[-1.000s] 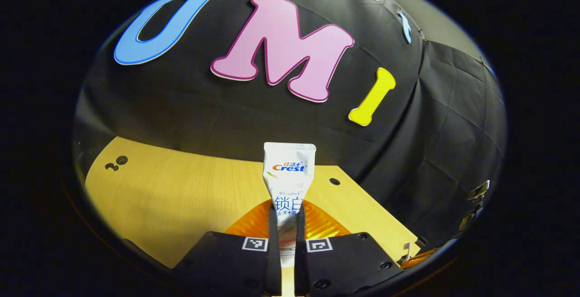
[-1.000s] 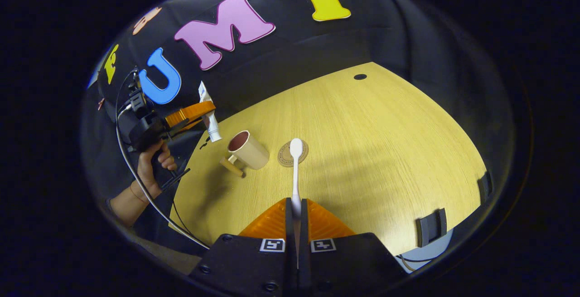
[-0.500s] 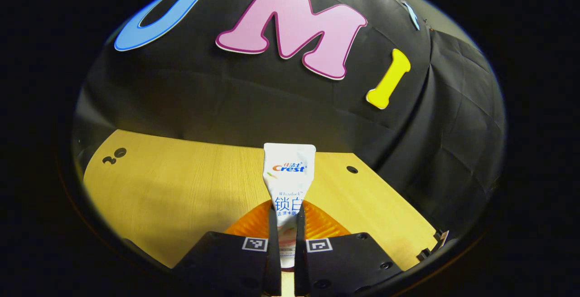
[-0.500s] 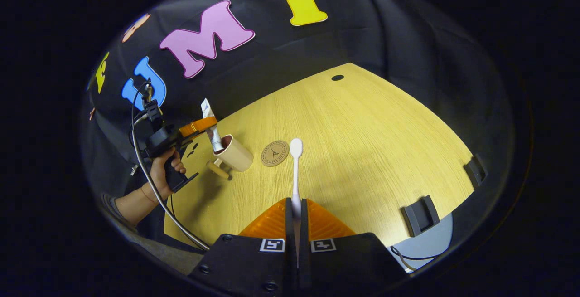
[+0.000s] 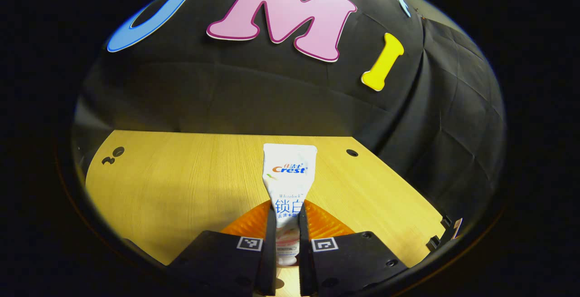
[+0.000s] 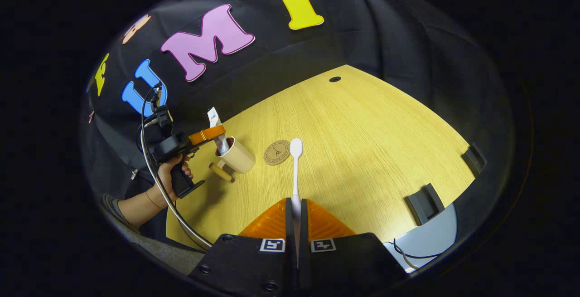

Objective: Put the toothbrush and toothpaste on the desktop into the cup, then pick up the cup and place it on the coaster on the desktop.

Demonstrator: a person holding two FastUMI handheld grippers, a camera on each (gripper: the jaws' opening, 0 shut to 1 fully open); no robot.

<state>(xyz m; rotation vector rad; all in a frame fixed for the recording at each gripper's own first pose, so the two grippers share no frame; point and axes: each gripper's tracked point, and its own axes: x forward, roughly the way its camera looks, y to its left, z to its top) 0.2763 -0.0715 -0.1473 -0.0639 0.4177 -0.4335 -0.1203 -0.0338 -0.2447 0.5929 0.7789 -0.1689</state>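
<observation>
- The left gripper (image 5: 286,242) is clamped on the toothpaste (image 5: 288,183), both fingers pressing the lower part of the tube, crimped flat end pointing away from the camera
- The tube is white and reads "Crest" in blue and red lettering, with smaller writing and Chinese characters below that are too small to make out fully
- In the right gripper view the left gripper (image 6: 216,134), held in a hand (image 6: 174,170), sits just above the cup (image 6: 235,155), and the lower end of the toothpaste (image 6: 218,133) is down inside the cup's mouth
- The cup is beige with a darker inside, standing upright on the wooden desktop (image 6: 362,143), its handle (image 6: 220,172) sticking out toward the hand; what else is inside cannot be told
- The right gripper (image 6: 296,224) is closed on the handle of the white toothbrush (image 6: 296,165), whose rounded head points forward over the desktop
- The round brown coaster (image 6: 277,152) lies flat just beside the cup, with a small tower emblem and ring lettering too small to read; the toothbrush head appears just to its right
</observation>
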